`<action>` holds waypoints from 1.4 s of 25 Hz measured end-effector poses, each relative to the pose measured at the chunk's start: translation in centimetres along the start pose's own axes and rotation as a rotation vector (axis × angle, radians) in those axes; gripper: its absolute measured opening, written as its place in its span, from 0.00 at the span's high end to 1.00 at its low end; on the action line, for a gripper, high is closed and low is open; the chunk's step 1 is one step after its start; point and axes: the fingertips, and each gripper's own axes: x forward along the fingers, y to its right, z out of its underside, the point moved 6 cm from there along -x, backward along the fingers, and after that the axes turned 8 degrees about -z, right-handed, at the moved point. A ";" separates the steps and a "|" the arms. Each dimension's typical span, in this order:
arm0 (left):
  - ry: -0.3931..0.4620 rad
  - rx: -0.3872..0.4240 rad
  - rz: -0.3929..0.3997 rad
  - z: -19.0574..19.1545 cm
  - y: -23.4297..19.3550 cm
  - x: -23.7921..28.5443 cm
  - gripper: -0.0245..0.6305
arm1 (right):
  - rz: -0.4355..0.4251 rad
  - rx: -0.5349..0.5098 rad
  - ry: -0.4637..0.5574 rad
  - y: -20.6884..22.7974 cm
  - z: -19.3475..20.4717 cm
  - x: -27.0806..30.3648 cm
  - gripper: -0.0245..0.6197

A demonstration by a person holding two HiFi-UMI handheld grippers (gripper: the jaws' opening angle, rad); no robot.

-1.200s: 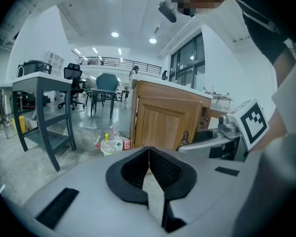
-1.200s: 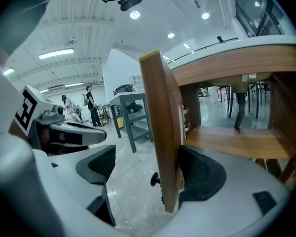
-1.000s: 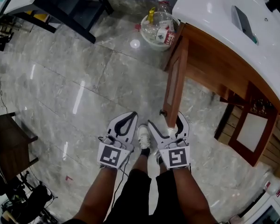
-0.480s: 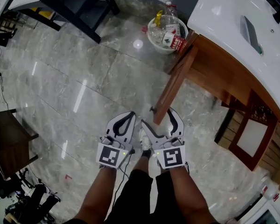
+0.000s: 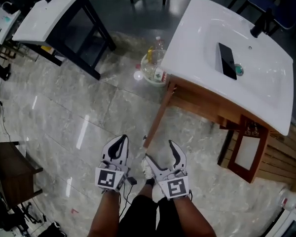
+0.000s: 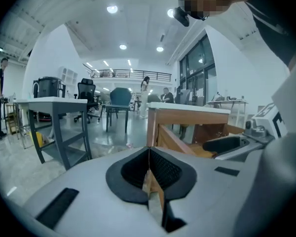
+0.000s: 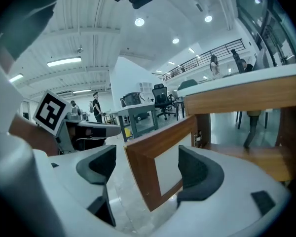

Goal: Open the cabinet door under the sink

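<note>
Noted around the work area: a grey marble floor (image 5: 69, 107), a dark-framed desk (image 5: 52, 11) with a white top well off to my left, and a white basket (image 5: 144, 76) of bottles on the floor just beside the cabinet's near corner. Nothing lies on the floor between me and the cabinet. The white sink (image 5: 246, 88) sits on top of the wooden cabinet, with a flat dark item (image 5: 226, 60) in its basin. The cabinet door (image 5: 157, 115) under it stands swung well out from the front, brown wood framing a paler panel, its free edge towards me. A 2nd door (image 5: 246, 154) further right also stands ajar. My left tool (image 6: 149, 169) has its 2 jaws pressed together with nothing between them, off to the side of the door. My right tool (image 7: 148, 168) is wide apart with the door's free edge standing between the jaws; I cannot tell whether either pad touches the wood.
</note>
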 end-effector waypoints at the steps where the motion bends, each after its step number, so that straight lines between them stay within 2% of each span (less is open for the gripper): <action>1: 0.009 0.002 -0.004 -1.0 0.2 -0.1 0.93 | -0.003 -0.015 0.002 0.0 -0.9 -0.6 0.34; 8: -0.020 0.077 0.033 -7.6 4.5 -2.8 0.93 | 0.001 -0.142 -0.075 -1.5 -7.7 -7.7 0.34; 11: 0.017 0.078 0.092 -10.2 6.6 -3.5 0.93 | 0.043 -0.137 -0.056 -1.2 -10.5 -10.6 0.35; 13: 0.045 0.107 0.151 -12.0 7.8 -3.4 0.93 | 0.089 -0.128 -0.043 -0.4 -12.2 -12.1 0.40; 15: 0.049 0.147 0.210 -13.7 9.3 -3.9 0.93 | 0.134 -0.123 -0.033 -0.3 -13.9 -14.1 0.51; 17: 0.061 0.169 0.262 -15.6 10.7 -4.9 0.93 | 0.174 -0.131 -0.032 -0.5 -15.6 -16.1 0.58; 18: 0.071 0.173 0.278 -16.7 11.2 -5.2 0.93 | 0.199 -0.135 -0.019 -0.5 -16.5 -16.9 0.60; 20: 0.088 0.168 0.295 -18.7 12.1 -5.7 0.93 | 0.256 -0.122 0.033 -0.2 -18.3 -18.6 0.71; 22: 0.110 0.159 0.307 -19.9 12.9 -6.2 0.93 | 0.308 -0.069 0.089 0.2 -19.6 -20.7 0.83; 24: 0.123 0.148 0.325 -21.2 13.8 -6.8 0.93 | 0.344 -0.023 0.148 0.5 -21.0 -22.5 0.88; 28: 0.141 0.145 0.379 -22.7 16.0 -8.3 0.93 | 0.379 -0.081 0.221 -0.1 -23.9 -25.7 0.92; 35: 0.174 0.141 0.451 -23.6 19.6 -9.8 0.93 | 0.469 -0.211 0.233 0.2 -26.0 -29.8 0.92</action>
